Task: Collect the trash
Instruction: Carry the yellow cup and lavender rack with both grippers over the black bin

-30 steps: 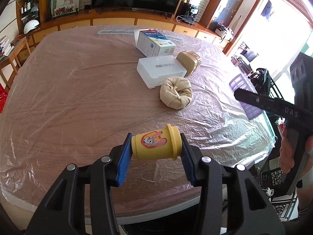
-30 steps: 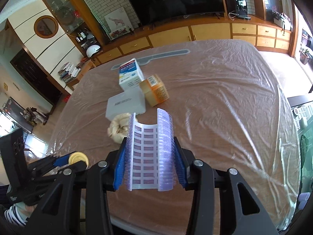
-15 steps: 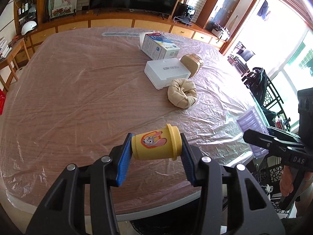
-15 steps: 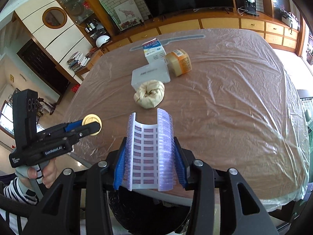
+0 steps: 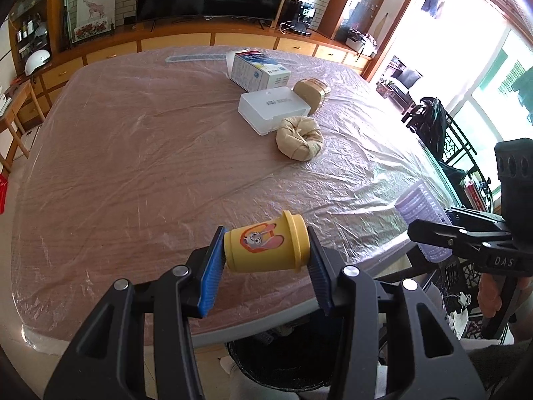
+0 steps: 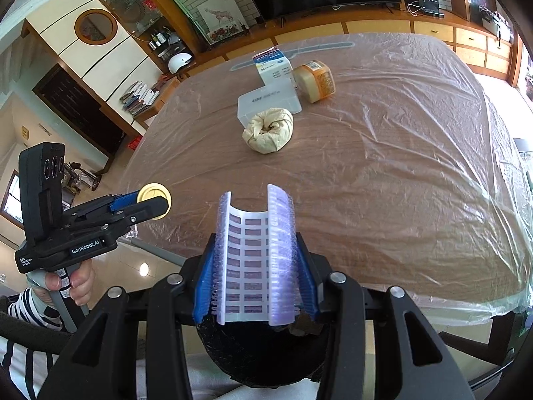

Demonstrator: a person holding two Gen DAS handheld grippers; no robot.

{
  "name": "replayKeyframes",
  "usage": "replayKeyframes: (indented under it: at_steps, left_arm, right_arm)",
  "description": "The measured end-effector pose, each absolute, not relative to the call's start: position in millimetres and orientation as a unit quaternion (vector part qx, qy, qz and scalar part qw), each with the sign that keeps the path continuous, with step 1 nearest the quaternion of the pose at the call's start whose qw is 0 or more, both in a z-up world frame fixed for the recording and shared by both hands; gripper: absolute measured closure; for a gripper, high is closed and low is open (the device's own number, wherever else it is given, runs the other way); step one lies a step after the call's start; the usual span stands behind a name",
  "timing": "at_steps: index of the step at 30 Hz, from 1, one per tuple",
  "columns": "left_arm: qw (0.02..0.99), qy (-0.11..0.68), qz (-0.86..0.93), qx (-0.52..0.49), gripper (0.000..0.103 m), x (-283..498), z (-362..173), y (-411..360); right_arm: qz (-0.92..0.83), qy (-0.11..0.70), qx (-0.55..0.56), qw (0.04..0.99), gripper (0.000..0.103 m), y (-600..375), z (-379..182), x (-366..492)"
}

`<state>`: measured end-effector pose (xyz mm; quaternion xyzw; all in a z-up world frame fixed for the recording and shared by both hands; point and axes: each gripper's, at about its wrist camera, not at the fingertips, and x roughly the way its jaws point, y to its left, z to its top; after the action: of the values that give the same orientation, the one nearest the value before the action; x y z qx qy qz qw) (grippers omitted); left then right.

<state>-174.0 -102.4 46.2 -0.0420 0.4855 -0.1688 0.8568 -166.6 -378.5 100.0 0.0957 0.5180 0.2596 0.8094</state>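
Note:
My left gripper [image 5: 265, 260] is shut on a yellow cup with a cartoon rabbit [image 5: 263, 246], held sideways over the table's near edge; it also shows in the right wrist view [image 6: 155, 200]. My right gripper [image 6: 255, 266] is shut on a bent purple-and-white plastic tray [image 6: 255, 256], held above a black trash bin [image 6: 263, 353]. The tray also shows in the left wrist view [image 5: 424, 213]. A tied beige bag [image 6: 268, 130], a white box [image 6: 266, 100], a blue-white carton [image 6: 273, 66] and an orange-lidded jar [image 6: 316, 80] lie on the table.
The table [image 6: 399, 183] is covered in clear plastic film. The black bin also shows below the table edge in the left wrist view [image 5: 283, 366]. A dark chair [image 5: 436, 133] stands at the table's right side. Cabinets and a TV line the far wall.
Both grippers have drawn back from the table toward its near edge, still holding their items. The purple tray now sits over the black bin, which has come into view.

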Motion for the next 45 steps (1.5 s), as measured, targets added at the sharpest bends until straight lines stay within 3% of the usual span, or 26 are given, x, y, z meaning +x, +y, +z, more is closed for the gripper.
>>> replayKeyframes:
  at_steps: [26,45]
  left_arm:
    - [0.837,0.495,-0.232,0.013,0.056,-238,51,-131]
    - [0.814,0.530,-0.234,0.046,0.056,-257,11,-145]
  right_arm:
    - [0.314,0.543,0.061,0.777,0.061,-374,95,-220]
    - [0.303,0.573,0.002,0.761,0.061,-358,64,-242]
